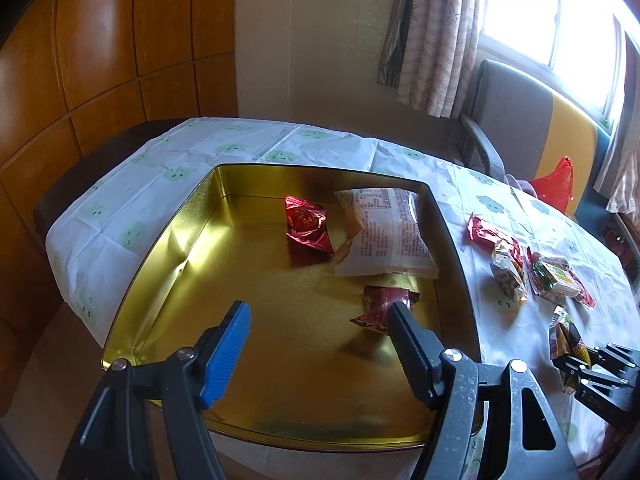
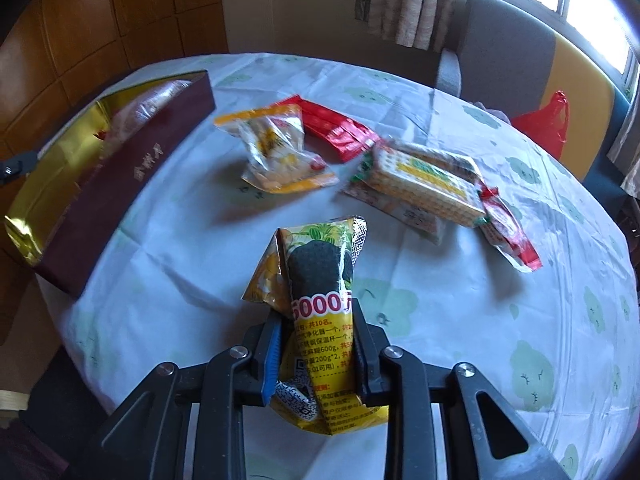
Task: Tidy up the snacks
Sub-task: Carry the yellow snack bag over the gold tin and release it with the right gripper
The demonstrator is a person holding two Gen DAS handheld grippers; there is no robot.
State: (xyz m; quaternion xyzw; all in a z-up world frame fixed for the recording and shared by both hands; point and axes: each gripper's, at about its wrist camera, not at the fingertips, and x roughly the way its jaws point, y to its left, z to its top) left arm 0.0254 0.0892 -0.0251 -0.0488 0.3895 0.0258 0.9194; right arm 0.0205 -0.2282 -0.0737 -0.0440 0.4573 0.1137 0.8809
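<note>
Left wrist view: left gripper [image 1: 320, 322] wide apart and holding nothing above the gold tin [image 1: 168, 240], three snack packs inside, red pack [image 1: 306, 222] at twelve o'clock. Right wrist view: right gripper [image 2: 316, 344] squeezing the yellow snack bag [image 2: 320, 280], above the tablecloth [image 2: 460, 320], tin at ten o'clock, loose snacks [image 2: 424, 184] at one o'clock.

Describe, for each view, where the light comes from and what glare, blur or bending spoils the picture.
Left wrist view: window blown out white, glare streak on the gold tin wall, fisheye bends the table edge. Right wrist view: same backlight, loose snacks and tin smeared by motion blur, held yellow packet sharp.
</note>
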